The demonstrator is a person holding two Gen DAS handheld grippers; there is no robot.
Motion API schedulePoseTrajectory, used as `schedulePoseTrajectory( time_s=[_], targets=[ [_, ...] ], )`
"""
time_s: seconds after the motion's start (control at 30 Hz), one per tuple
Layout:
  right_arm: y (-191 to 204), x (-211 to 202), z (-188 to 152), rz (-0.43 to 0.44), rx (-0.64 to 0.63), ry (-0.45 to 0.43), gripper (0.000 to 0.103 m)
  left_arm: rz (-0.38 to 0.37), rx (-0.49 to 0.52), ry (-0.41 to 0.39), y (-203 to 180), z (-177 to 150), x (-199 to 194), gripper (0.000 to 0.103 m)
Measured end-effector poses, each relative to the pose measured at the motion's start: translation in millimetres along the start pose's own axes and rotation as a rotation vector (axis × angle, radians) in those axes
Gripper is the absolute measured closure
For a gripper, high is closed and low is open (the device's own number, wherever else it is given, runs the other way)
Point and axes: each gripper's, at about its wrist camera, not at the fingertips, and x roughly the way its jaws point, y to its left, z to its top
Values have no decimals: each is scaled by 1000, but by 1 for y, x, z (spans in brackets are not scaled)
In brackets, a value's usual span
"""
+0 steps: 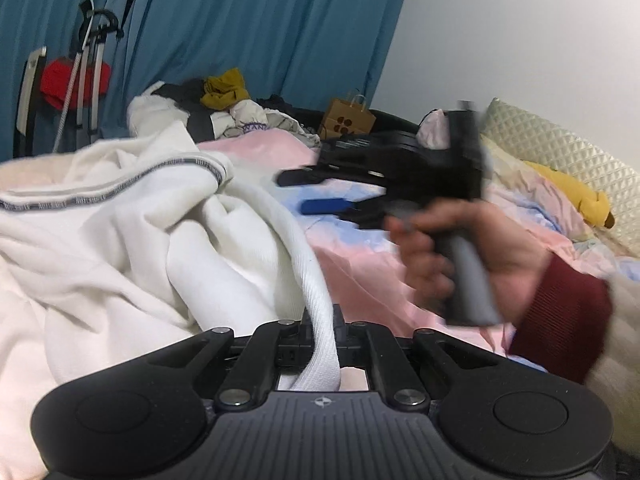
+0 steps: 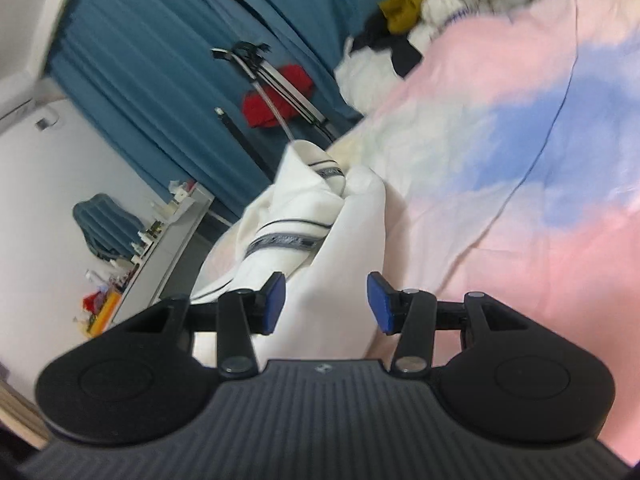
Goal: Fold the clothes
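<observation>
White garment (image 1: 160, 240) between left jaws.

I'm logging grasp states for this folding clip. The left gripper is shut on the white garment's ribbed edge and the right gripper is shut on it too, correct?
Not quite. The left gripper is shut on the white garment, but the right gripper is open: the right wrist view shows its blue pads spread apart, gripping nothing.

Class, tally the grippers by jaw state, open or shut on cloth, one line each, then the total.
Shut on the white ribbed garment: 1, left gripper
Open with blue pads: 1, right gripper
Total: 2
</observation>
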Motion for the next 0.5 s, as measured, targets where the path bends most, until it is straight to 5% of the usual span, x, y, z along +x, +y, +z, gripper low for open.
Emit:
schedulePoseTrajectory(
  time_s=[0.37, 0.43, 0.5],
  targets=[
    [-19, 97, 19, -60, -79, 73, 57, -76, -39, 88, 25, -16, 38, 97],
    [-24, 101, 14, -57, -83, 70, 90, -93, -44, 94, 29, -16, 43, 97],
    [-23, 99, 9, -70, -90, 58, 96, -104, -44, 98, 33, -17, 47, 97]
  ],
)
